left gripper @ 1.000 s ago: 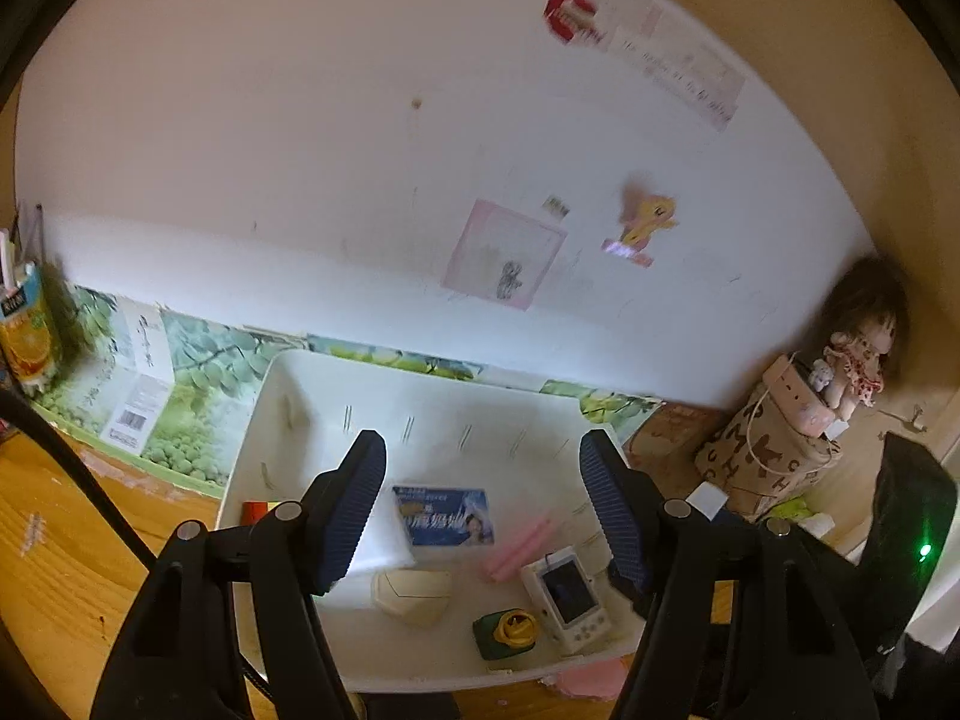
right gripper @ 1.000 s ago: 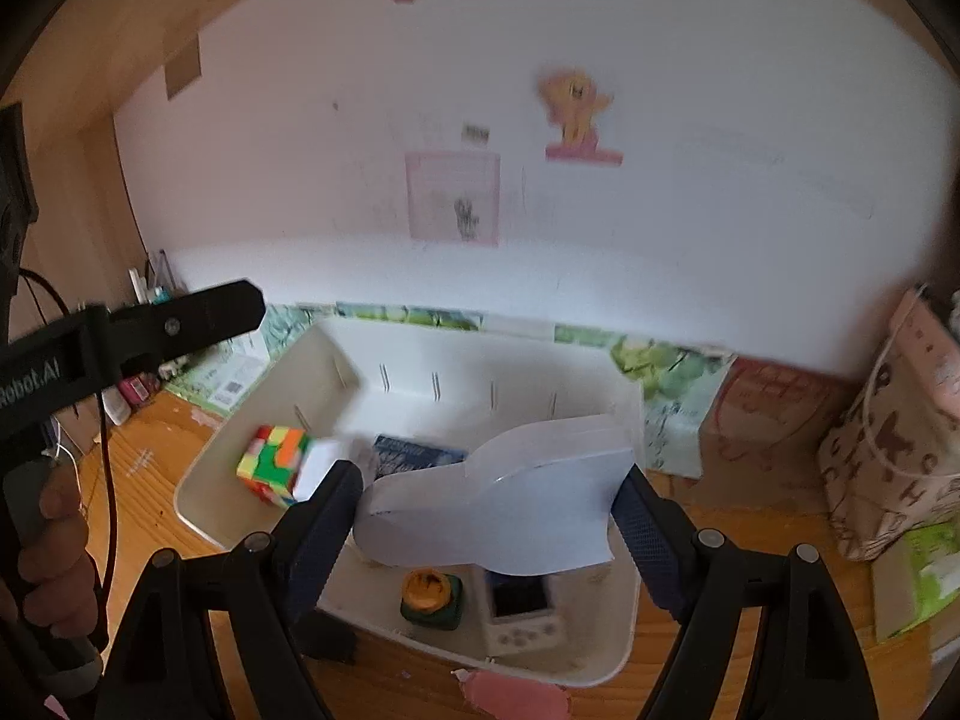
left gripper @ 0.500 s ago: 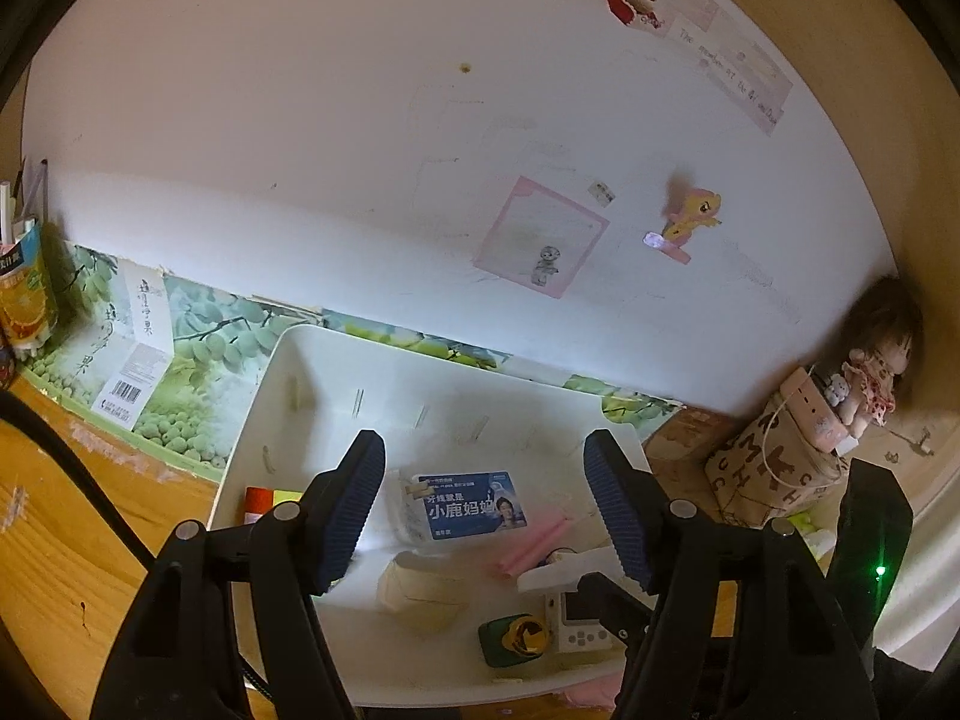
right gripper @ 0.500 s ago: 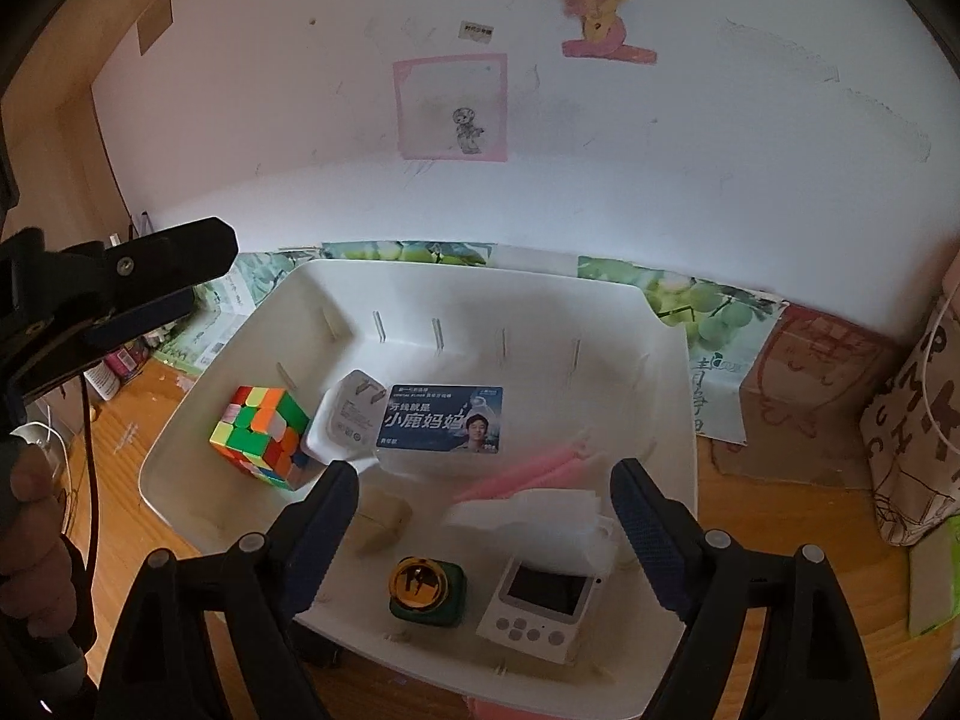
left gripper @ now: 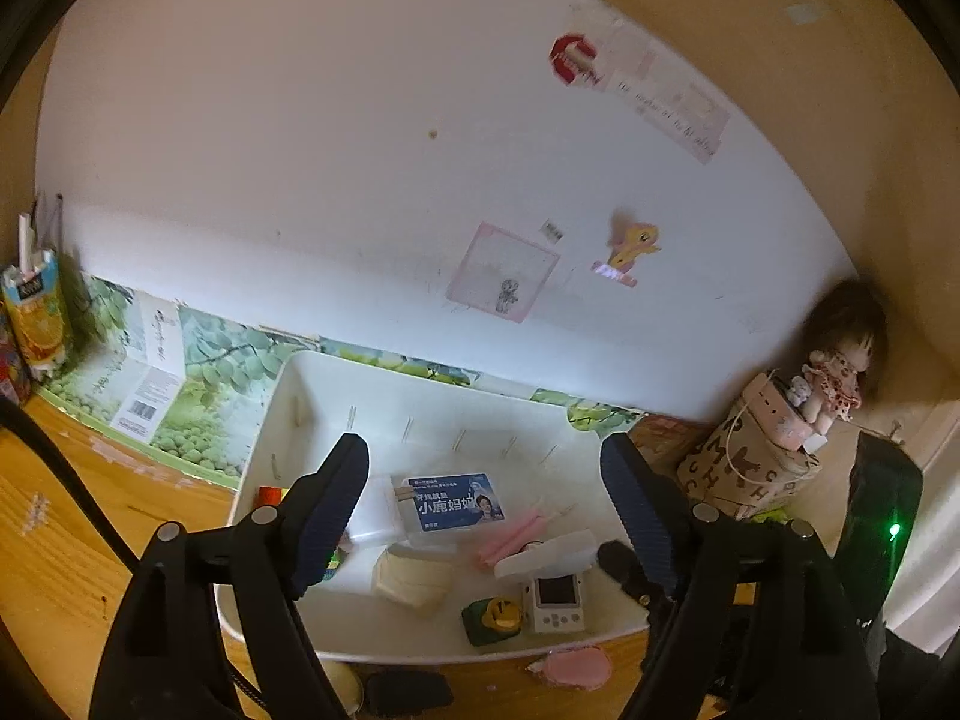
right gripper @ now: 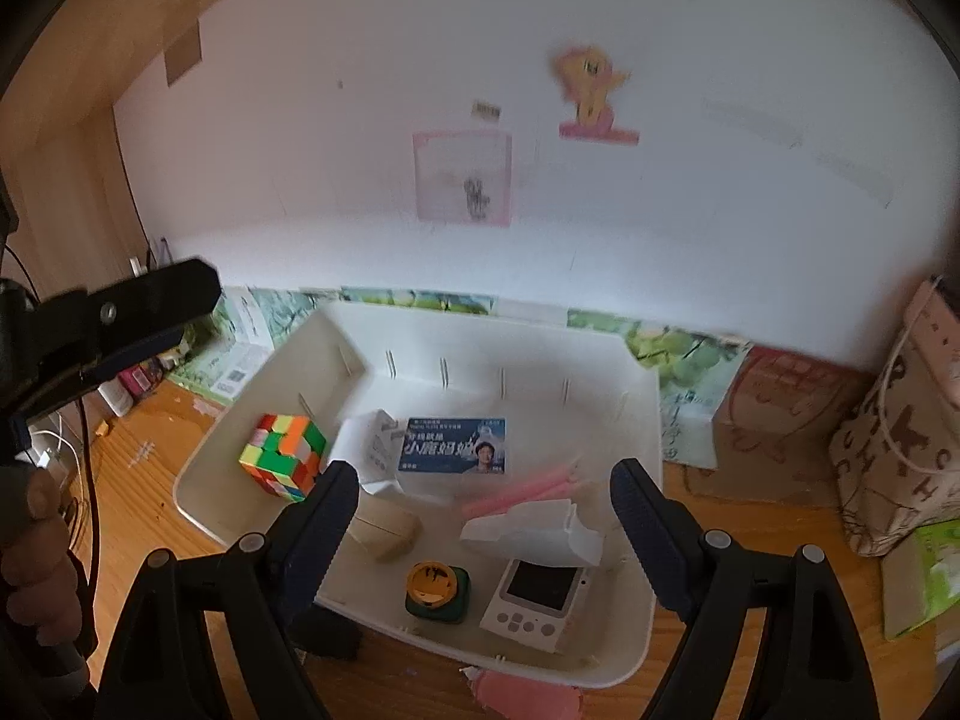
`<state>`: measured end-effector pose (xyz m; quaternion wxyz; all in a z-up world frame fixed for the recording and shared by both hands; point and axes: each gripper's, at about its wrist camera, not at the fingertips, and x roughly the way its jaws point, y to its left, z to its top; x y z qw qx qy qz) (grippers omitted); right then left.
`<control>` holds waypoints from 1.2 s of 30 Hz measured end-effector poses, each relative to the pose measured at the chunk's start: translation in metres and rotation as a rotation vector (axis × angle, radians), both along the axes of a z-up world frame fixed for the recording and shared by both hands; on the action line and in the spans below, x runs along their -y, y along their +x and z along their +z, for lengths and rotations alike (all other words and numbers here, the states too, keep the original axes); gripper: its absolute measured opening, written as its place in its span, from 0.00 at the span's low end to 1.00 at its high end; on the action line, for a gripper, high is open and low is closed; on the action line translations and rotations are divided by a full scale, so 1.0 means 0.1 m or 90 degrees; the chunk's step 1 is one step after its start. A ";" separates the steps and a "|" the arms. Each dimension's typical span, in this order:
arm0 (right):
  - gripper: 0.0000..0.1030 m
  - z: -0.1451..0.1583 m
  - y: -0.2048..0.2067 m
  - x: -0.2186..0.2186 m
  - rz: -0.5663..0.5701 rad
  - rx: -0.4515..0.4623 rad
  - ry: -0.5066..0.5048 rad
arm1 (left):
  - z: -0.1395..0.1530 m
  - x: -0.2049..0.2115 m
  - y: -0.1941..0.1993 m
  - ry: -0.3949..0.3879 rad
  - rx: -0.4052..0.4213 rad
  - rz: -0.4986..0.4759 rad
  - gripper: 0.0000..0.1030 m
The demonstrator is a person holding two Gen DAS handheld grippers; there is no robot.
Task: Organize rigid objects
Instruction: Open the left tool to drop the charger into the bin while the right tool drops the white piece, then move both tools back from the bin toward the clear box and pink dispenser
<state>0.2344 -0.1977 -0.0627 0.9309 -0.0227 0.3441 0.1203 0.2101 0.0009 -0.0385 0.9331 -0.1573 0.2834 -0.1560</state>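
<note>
Wooden surface (right gripper: 150, 498) carries a crowded white bin (right gripper: 636, 666); left claw (left gripper: 483, 495), jaws just widened, and right claw (right gripper: 483, 516) hover released above it, risking knocking the white packet (right gripper: 528, 531) out

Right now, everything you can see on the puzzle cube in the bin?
The puzzle cube is a three-by-three twist puzzle of glossy plastic, its stickers scrambled in orange, green, red, yellow, pink and white. It sits inside the white bin at its left end, turned corner-on to the right wrist camera, near the side wall. A white box stands just right of it; contact is unclear. Neither tool touches it. In the left wrist view it is mostly hidden.
</note>
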 end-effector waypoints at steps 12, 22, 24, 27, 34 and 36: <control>0.84 0.38 -0.48 -0.03 -0.039 0.061 0.021 | 0.27 -0.26 -0.54 0.035 0.039 0.025 0.81; 0.84 0.47 -0.90 -0.11 -0.073 0.086 0.036 | 0.31 -0.52 -0.91 0.043 0.037 0.010 0.81; 0.84 0.46 -0.97 -0.13 -0.080 0.084 0.043 | 0.30 -0.56 -0.94 0.047 0.031 0.004 0.81; 0.84 0.42 -1.08 -0.20 -0.090 0.079 0.048 | 0.26 -0.61 -0.99 0.057 0.015 -0.005 0.81; 0.84 0.25 -1.31 -0.32 -0.122 0.063 0.066 | 0.07 -0.69 -1.10 0.093 -0.021 -0.043 0.81; 0.84 0.16 -1.37 -0.36 -0.136 0.051 0.071 | 0.01 -0.71 -1.11 0.103 -0.036 -0.054 0.81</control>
